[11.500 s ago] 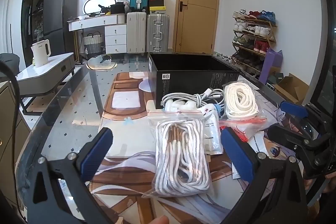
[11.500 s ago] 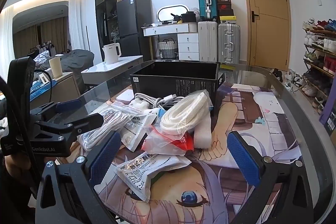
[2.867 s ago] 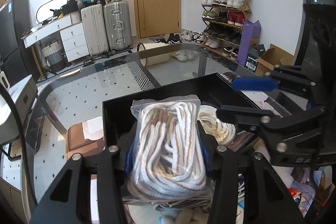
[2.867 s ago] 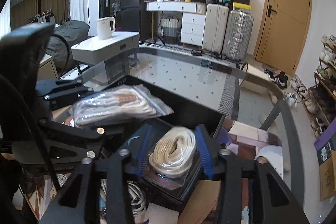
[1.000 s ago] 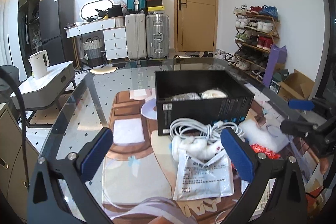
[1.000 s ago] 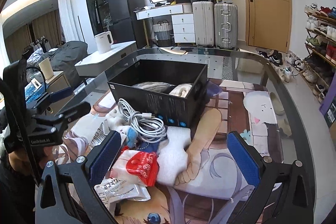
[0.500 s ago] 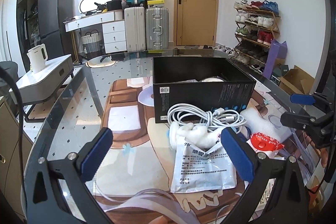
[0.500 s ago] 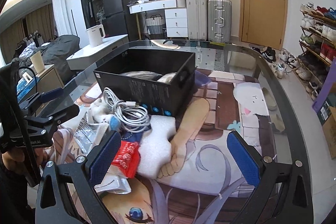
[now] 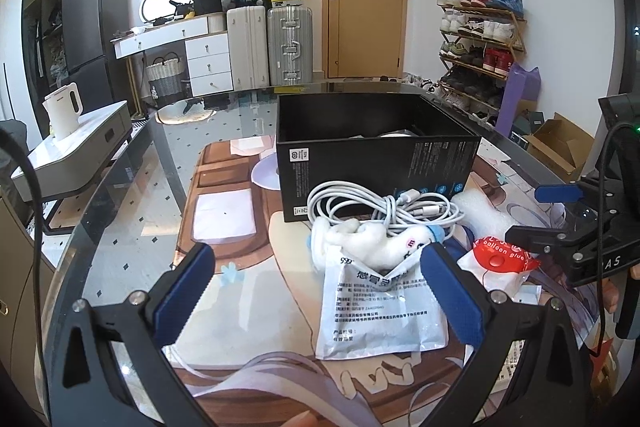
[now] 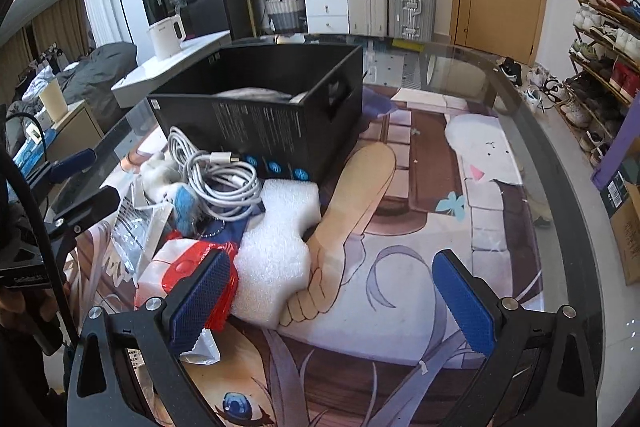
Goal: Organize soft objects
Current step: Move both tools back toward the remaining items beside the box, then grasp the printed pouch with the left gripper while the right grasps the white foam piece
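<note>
A black box (image 9: 376, 155) stands on the printed mat and holds the two bagged ropes, barely showing over its rim (image 10: 256, 93). In front of it lie a coiled white cable (image 9: 384, 207), a white plush toy (image 9: 372, 247), a white printed pouch (image 9: 380, 311), a red and white pouch (image 9: 496, 263) and a white foam block (image 10: 280, 247). My left gripper (image 9: 316, 295) is open and empty, just above the printed pouch. My right gripper (image 10: 328, 299) is open and empty, its left pad beside the red pouch (image 10: 188, 275) and foam.
The glass table edge (image 10: 560, 187) curves round on the right. A white low cabinet with a kettle (image 9: 64, 111) stands to the left. Suitcases (image 9: 288, 51), a door and a shoe rack (image 9: 480, 39) line the back of the room.
Both ropes went into the black box and both grippers opened and drew back. In the last second both grippers have come closer and lower over the remaining pile.
</note>
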Demonstrator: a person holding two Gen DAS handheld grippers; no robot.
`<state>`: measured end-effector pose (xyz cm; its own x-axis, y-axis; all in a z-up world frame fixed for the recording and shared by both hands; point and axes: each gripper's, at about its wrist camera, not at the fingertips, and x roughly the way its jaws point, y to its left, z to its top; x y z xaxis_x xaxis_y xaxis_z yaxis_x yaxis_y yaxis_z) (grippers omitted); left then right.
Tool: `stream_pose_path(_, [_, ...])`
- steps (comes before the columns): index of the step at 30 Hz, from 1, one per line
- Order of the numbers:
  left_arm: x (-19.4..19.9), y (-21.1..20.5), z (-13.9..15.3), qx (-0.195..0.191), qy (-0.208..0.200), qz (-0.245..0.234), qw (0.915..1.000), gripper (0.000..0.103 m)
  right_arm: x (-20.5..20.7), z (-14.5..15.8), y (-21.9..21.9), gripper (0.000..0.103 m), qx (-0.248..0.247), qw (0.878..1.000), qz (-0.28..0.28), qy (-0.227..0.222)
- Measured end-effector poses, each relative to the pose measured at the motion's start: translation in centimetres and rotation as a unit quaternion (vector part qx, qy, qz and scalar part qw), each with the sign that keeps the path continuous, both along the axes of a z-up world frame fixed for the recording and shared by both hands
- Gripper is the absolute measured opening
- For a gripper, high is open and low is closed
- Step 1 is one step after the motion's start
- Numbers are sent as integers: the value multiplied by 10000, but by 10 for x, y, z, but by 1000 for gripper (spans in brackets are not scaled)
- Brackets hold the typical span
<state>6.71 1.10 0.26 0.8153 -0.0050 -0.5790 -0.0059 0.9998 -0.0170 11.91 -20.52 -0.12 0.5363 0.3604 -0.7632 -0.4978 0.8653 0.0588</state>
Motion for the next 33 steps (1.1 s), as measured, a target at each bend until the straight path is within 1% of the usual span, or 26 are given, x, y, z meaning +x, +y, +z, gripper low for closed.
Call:
stream_pose_path(3, [0,0,0,-16,5,-17,10000,103,4,-5,5,102,-72,9999,45,92])
stream_pose_path(5, [0,0,-1,-18,21,-24,10000,103,9,-8,6,102,-62,9996,37,275])
stream_pose_path(9, [1,-2,-2,21,101,-56,9999,103,20,-13,5,102,-146,9991,-157,376])
stream_pose_path(15, [4,-4,-3,68,193,-108,9997,103,23,-15,3,102,-180,9990,-175,375])
stream_pose_path(21, [9,-14,-8,244,508,-314,9979,103,20,-17,7,101,-216,9991,-54,369])
stream_pose_path(23, [9,-18,-8,320,536,-377,9973,103,16,-17,9,99,-235,9991,-30,357])
stream_pose_path(26, [12,-22,-10,355,683,-485,9959,103,16,-17,11,95,-237,9991,26,349])
stream_pose_path(28, [15,-26,-13,318,891,-622,9936,103,15,-16,11,88,-223,9992,61,335])
stream_pose_path(30, [16,-27,-15,335,953,-623,9929,103,15,-17,11,85,-252,9991,54,346])
stream_pose_path(33, [16,-28,-16,275,1022,-693,9920,103,16,-18,11,82,-241,9990,70,362])
